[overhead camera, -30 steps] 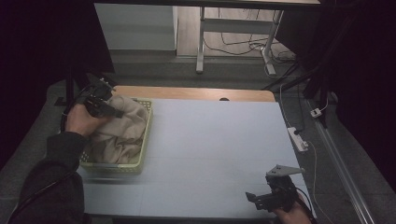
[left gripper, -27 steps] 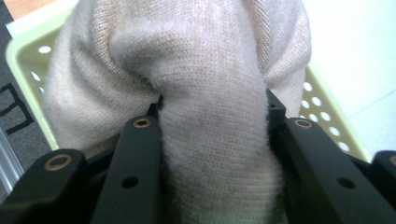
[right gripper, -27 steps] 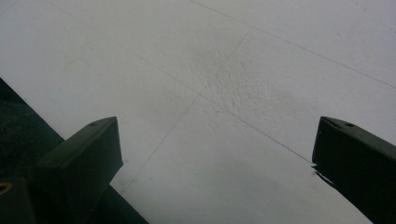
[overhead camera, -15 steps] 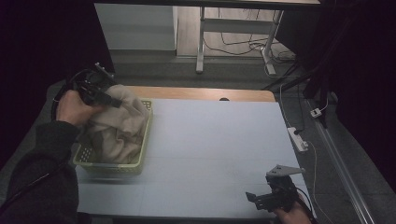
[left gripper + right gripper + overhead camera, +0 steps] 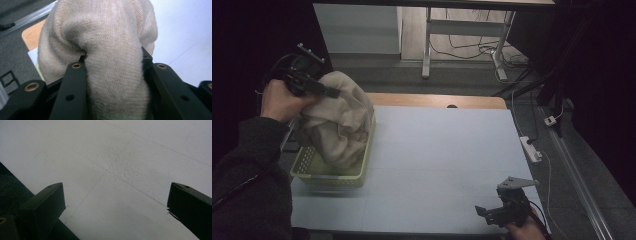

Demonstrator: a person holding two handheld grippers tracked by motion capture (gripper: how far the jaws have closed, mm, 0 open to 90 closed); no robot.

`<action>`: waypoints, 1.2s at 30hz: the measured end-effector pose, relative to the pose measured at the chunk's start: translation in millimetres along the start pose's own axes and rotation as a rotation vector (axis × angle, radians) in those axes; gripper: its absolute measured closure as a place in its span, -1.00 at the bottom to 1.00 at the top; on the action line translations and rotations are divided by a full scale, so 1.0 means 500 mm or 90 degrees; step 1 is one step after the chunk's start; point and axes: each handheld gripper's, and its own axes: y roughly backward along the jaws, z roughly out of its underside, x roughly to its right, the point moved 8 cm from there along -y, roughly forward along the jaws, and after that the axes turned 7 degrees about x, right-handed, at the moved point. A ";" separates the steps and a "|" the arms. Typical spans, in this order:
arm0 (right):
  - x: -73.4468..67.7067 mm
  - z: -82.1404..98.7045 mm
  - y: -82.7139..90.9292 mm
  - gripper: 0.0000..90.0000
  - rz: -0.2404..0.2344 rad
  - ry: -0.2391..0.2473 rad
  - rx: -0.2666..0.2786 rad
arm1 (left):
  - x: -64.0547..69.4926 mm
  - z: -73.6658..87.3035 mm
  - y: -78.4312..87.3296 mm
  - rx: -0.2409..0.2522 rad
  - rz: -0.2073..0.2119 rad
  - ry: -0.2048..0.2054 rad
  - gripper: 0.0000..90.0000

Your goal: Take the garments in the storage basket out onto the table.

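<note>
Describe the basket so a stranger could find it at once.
Start at the pale table and go to its left edge. There sits the yellow-green basket with perforated walls, a beige knitted cloth being pulled up out of it. It is the one container on the tabletop.

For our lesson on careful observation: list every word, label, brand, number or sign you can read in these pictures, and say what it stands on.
None can be read.
The beige knitted garment clamped in the left gripper shows no tag or print.
The yellow-green basket, the white table and the right gripper carry no visible lettering.
The white power strip is too small to show any marking.
</note>
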 end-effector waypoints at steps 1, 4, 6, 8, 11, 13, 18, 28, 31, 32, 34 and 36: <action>0.000 0.000 0.000 -0.97 0.000 0.000 0.000 | 0.001 -0.004 0.005 0.005 0.002 -0.001 0.43; 0.000 0.000 0.000 -0.97 0.000 0.000 0.000 | 0.007 -0.018 0.018 0.019 0.008 -0.001 0.43; 0.000 0.000 0.000 -0.97 0.000 -0.001 0.000 | 0.011 -0.027 0.025 0.029 0.013 -0.001 0.43; 0.001 0.000 0.000 -0.97 0.002 0.001 0.000 | 0.016 -0.037 0.033 0.040 0.019 -0.001 0.43; 0.001 0.000 0.000 -0.97 0.002 0.001 0.000 | 0.026 -0.054 0.045 0.056 0.028 -0.003 0.43; 0.000 0.000 0.000 -0.97 0.000 0.000 0.001 | 0.033 -0.063 0.051 0.061 0.032 -0.007 0.43; 0.000 0.000 0.000 -0.97 -0.002 -0.002 0.001 | 0.060 -0.091 0.060 0.076 0.045 -0.021 0.43; 0.000 -0.001 0.001 -0.97 -0.003 -0.006 0.003 | 0.114 -0.137 0.048 0.098 0.076 -0.047 0.43; 0.000 -0.001 0.002 -0.97 -0.004 -0.007 0.004 | 0.133 -0.149 0.039 0.100 0.086 -0.057 0.43; 0.000 -0.001 0.002 -0.97 -0.004 -0.007 0.004 | 0.140 -0.153 0.036 0.100 0.090 -0.062 0.43; 0.000 -0.001 0.002 -0.97 -0.004 -0.006 0.004 | 0.154 -0.160 0.028 0.099 0.096 -0.068 0.43; -0.001 -0.001 0.002 -0.97 -0.004 -0.007 0.004 | 0.166 -0.166 0.021 0.098 0.102 -0.076 0.43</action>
